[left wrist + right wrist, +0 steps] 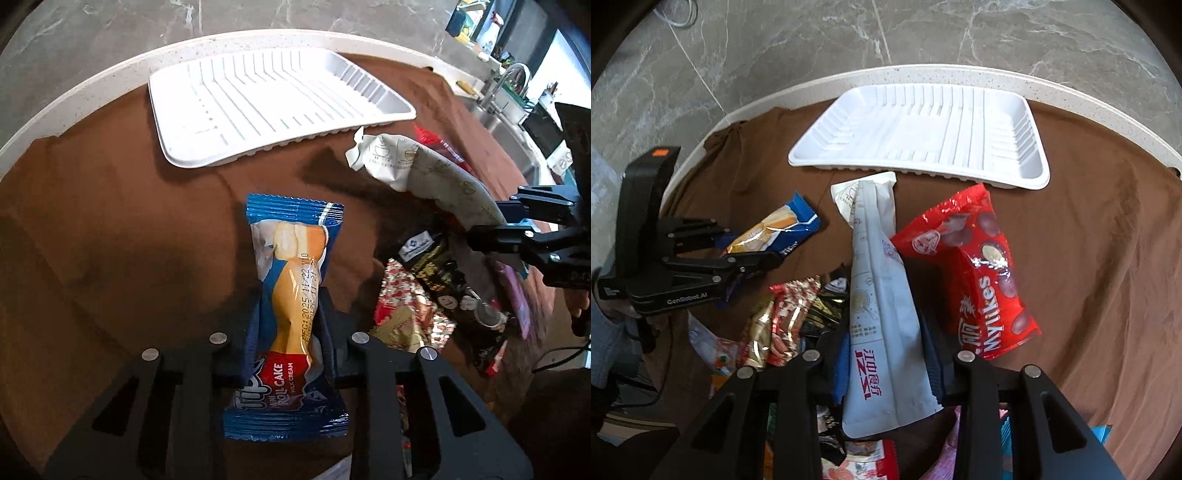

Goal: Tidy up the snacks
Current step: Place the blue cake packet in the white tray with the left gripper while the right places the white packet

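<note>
Snacks: two gripped (one white tray (923, 129))

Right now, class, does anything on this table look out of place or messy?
Yes. The white tray holds no snacks, while wrappers lie jumbled in a heap on the brown cloth. The red candy bag lies askew beside the pile.

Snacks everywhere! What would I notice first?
The white tray, empty on the brown cloth. Nearer, the left gripper pinches a blue roll cake, and the right gripper pinches a white pouch. A red Mylikes bag sits beside the pouch.
</note>
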### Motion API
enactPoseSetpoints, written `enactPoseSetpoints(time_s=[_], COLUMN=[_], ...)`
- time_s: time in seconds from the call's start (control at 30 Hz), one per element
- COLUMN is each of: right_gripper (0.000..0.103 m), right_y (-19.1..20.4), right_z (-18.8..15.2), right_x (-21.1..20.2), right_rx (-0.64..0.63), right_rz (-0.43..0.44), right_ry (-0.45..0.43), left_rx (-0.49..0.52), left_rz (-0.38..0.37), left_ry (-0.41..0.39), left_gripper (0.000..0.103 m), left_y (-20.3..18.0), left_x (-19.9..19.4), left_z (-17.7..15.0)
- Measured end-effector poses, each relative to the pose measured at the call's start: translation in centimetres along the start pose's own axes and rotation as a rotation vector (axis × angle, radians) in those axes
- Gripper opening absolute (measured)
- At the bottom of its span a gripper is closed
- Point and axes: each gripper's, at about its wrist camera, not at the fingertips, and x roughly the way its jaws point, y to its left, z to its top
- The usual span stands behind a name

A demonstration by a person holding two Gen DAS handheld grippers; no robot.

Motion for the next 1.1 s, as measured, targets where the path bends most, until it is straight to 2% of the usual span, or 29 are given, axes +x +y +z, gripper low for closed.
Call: enactPoseSetpoints(time_s=[0.27, 0.53, 0.73, 0.87, 1.1], right_gripper=[0.036, 0.036, 0.036, 0.036, 0.036], right_y=[-0.8, -3.1, -5.9, -7.9, -10.3], right_z=[1.4, 4.8, 8.5, 11.1, 14.1], right_x=[-1.9, -3.1, -2.9, -1.7, 1.3], right_rx=[0.111, 0.233, 0.300, 0.349, 0.414], right_rz=[0.146, 0.258, 0.267, 0.248, 0.223], right_ry=[-0.031, -0.076, -0.116, -0.134, -0.123], left_rx=[-0.044, -0.047, -0.090, -0.125, -0.214], left_rz=[-0.075, -0.114, -0.117, -0.113, -0.113], left_ry=[-0.065, -0.136, -0.165, -0.172, -0.171], left_gripper=[0.026, 0.026, 0.026, 0.026, 0.026], left_y=[0.6, 1.0, 3.0, 4.3, 7.2], left_x=[-3.7, -6.5, -6.4, -4.5, -1.6], left_z=[0.9, 5.1, 9.1, 11.7, 14.4])
